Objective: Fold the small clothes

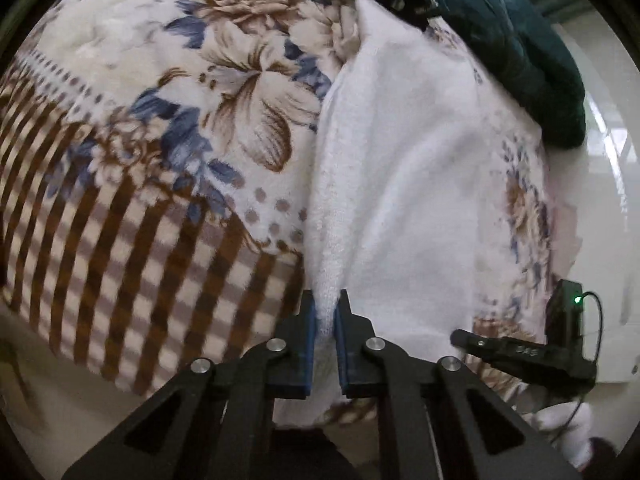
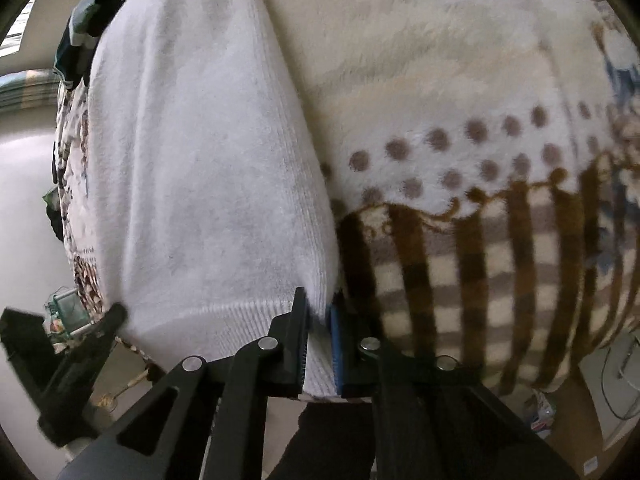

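Floral blanket [image 1: 160, 120] is bearing the white garment [image 1: 400, 160], its length running ahead; left gripper [image 1: 327, 320] and right gripper [image 2: 318, 320] are both pinching its near hem.

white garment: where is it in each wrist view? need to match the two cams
Left wrist: the white garment runs from top centre down the right-of-centre, ending pinched in the left gripper; the right gripper shows at lower right.
Right wrist: white garment fills the left half, its ribbed corner clamped in the right gripper.
Shared landmark: the floral blanket with brown stripes, under the garment.
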Demonstrator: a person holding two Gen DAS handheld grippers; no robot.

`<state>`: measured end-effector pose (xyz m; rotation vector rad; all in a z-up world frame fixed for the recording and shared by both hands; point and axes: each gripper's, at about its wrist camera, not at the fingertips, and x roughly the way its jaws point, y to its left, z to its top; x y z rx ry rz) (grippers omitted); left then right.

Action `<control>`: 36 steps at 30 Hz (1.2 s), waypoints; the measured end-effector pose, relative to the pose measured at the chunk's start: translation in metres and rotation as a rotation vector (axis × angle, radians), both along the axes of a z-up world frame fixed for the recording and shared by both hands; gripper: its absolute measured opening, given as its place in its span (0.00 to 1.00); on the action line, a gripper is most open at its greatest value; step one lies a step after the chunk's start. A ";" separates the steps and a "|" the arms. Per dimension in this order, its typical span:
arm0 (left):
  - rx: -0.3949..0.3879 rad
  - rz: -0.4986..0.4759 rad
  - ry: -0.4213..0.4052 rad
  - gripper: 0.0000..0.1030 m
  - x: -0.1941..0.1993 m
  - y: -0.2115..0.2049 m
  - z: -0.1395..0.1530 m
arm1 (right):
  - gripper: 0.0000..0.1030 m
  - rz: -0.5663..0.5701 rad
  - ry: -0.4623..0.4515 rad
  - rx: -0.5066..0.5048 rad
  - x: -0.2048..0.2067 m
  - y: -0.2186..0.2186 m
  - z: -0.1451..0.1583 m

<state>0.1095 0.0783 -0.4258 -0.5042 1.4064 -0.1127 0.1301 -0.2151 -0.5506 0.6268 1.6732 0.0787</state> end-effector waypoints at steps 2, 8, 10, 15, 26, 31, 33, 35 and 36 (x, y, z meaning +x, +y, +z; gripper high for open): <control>0.021 0.010 0.022 0.06 -0.006 0.002 -0.005 | 0.09 0.035 -0.018 -0.042 -0.002 -0.006 0.009; 0.060 -0.035 0.061 0.09 -0.013 0.000 -0.044 | 0.10 0.082 0.025 -0.035 -0.005 -0.014 0.000; -0.010 0.023 0.073 0.12 -0.012 0.009 -0.050 | 0.19 0.083 0.060 -0.024 -0.002 -0.018 -0.008; -0.091 0.078 0.051 0.55 -0.026 0.022 -0.051 | 0.56 0.054 0.031 0.054 -0.006 -0.032 -0.005; -0.082 -0.023 0.005 0.10 -0.034 -0.026 -0.056 | 0.18 -0.024 0.029 0.287 -0.047 -0.040 -0.042; -0.106 0.002 -0.044 0.09 -0.024 -0.028 -0.018 | 0.13 -0.048 -0.064 0.306 -0.051 -0.043 -0.009; -0.128 0.020 -0.077 0.09 -0.014 -0.026 0.001 | 0.13 -0.055 -0.113 0.324 -0.048 -0.046 0.013; -0.149 0.043 -0.125 0.09 0.004 -0.024 0.030 | 0.13 -0.058 -0.172 0.331 -0.038 -0.051 0.039; -0.153 0.045 -0.139 0.09 0.011 -0.022 0.038 | 0.13 -0.061 -0.197 0.335 -0.033 -0.054 0.050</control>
